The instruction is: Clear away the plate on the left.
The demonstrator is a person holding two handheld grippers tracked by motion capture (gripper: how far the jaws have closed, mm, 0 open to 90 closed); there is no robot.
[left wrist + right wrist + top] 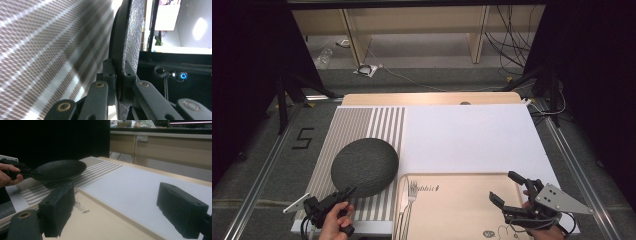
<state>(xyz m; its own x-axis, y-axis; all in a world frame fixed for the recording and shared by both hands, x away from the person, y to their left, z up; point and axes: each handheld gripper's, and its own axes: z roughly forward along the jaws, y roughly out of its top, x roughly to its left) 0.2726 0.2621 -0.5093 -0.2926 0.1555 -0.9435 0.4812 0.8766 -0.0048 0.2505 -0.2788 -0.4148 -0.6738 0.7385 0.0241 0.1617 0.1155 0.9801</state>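
Left gripper [346,192] at the near-left corner of the table, held in a hand [333,220], jaws pinched on the near rim of the dark grey round textured plate [365,166]. Left gripper view: rim of the plate [131,37] edge-on between the two black pads [110,72], pads pressed on both faces. Right gripper view: the plate [60,170] is lifted and tilted, near edge clamped, hanging over the striped mat, not lying flat on it.

Right gripper [507,189] near the near-right corner, over the pale wooden tray [462,205], jaws spread wide, nothing between them. Right gripper view: the two black pads [58,207] stand well apart, the tray [100,225] under them.

Silver metal fork [411,197] lies along the left edge of the tray, tines pointing to the far side, a second piece of cutlery just beside it on the left, too blurred to tell which. Small print on the tray's far-left part, just right of the fork.

Brown-and-white striped placemat [362,125] covers the left part of the table, plate over its near half. White sheet [472,140] covers the middle and right, tray on its near edge. Light wooden tabletop [427,98] shows as a strip at the far edge.
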